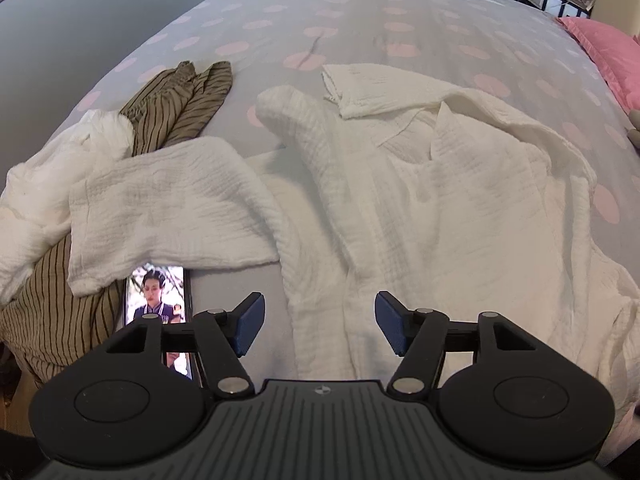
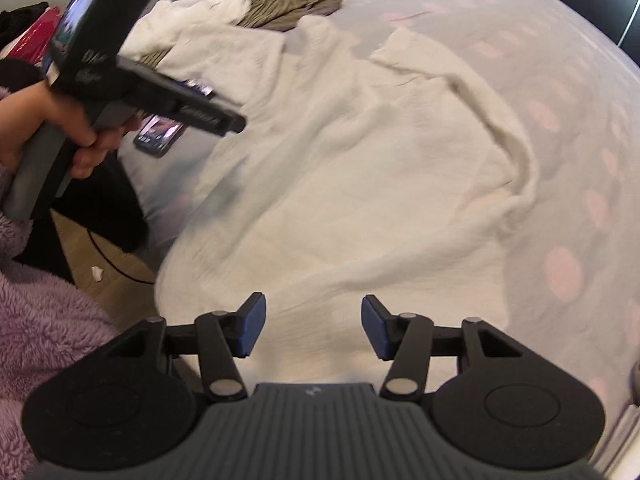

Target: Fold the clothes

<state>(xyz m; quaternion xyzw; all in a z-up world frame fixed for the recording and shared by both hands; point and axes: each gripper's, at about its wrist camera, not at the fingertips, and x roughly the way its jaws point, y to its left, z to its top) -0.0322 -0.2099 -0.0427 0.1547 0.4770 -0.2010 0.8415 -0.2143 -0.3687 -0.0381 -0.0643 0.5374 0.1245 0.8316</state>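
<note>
Left wrist view: we are looking at the white crinkly shirt (image 1: 420, 184) lying on the dotted bedspread (image 1: 360, 20). It is soft and floppy. Our left gripper (image 1: 319, 326) and right gripper (image 2: 312, 328) are hanging open, holding nothing. We are thinking of pinching its bottom corners.

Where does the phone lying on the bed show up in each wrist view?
Left wrist: phone at lower left, screen lit, partly behind the left gripper linkage, just below the white sleeve.
Right wrist: phone at upper left, partly under the handheld left gripper body.
Shared landmark: brown striped garment at the far side.
</note>
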